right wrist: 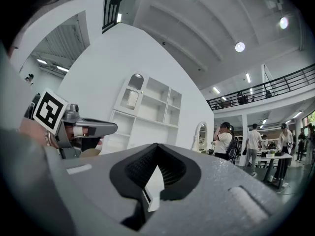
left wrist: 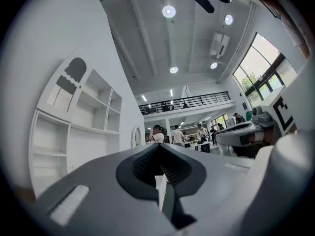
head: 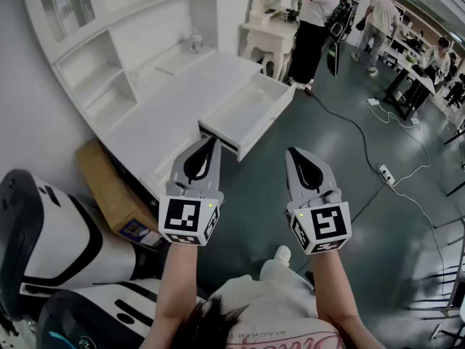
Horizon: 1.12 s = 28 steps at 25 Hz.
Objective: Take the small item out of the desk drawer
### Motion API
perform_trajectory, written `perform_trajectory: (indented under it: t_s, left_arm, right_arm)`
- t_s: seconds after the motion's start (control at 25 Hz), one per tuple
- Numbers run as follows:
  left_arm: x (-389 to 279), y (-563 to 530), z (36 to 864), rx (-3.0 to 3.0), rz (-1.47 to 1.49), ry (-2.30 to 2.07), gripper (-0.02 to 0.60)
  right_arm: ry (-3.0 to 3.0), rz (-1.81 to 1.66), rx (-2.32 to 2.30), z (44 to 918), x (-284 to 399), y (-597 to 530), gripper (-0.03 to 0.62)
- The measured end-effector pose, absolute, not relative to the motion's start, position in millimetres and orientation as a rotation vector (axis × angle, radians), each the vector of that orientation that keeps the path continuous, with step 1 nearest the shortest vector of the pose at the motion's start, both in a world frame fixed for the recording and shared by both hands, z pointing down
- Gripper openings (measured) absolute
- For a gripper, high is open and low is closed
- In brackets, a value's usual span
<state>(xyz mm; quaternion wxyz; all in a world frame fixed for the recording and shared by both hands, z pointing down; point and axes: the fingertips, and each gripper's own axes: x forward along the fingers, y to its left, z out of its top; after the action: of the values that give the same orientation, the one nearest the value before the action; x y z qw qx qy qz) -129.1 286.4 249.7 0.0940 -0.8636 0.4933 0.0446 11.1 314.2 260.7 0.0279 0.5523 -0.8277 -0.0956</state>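
The person's dark hair (head: 207, 324) and pale shirt (head: 270, 307) were closest, at the bottom of the head view. Two bare arms reached forward from there. Each hand held a grey gripper with a black-and-white marker cube on its back.

The left gripper (head: 212, 142) had its two jaws pressed together, with nothing between them. The left gripper view (left wrist: 158, 149) showed the same: the tips met and held nothing. The right gripper (head: 293, 152) was closed too, and its own view (right wrist: 156, 147) showed its jaws touching with nothing in them. The two grippers were side by side with a gap between them.

In front of them stood a white desk (head: 163, 111). Its drawer (head: 270, 116) was pulled out over the dark floor. The left gripper's tip pointed at the drawer's front. It was not clear if they touched. The inside of the drawer looked plain white, and the small item could not be made out.

A white shelf unit (head: 94, 75) stood on the desk. A brown cardboard box (head: 109, 187) lay beside the desk. A white power strip (head: 385, 173) lay on the floor. Other people (head: 316, 20) stood far back.
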Motion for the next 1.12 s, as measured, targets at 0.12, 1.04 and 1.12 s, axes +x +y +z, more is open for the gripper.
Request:
perform_trajectory:
  t_s: [0.12,1.04,1.12]
  left_arm:
    - [-124.5,279.8,246.0,-2.561,0.15,1.455,0.014]
    - [-64.4,86.2,274.7,-2.567,0.039,1.583,0.014]
    - [-55.0,61.0,274.6,-2.567,0.039,1.592,0.015]
  right_arm:
    - [-2.549,-0.306,1.713,257.8,18.2,309.0,0.0]
    - [-2.639,-0.209,1.538,295.9,71.9,99.7,0.002]
    - [-2.638,-0.201,1.534,297.1,82.5,74.1,0.002]
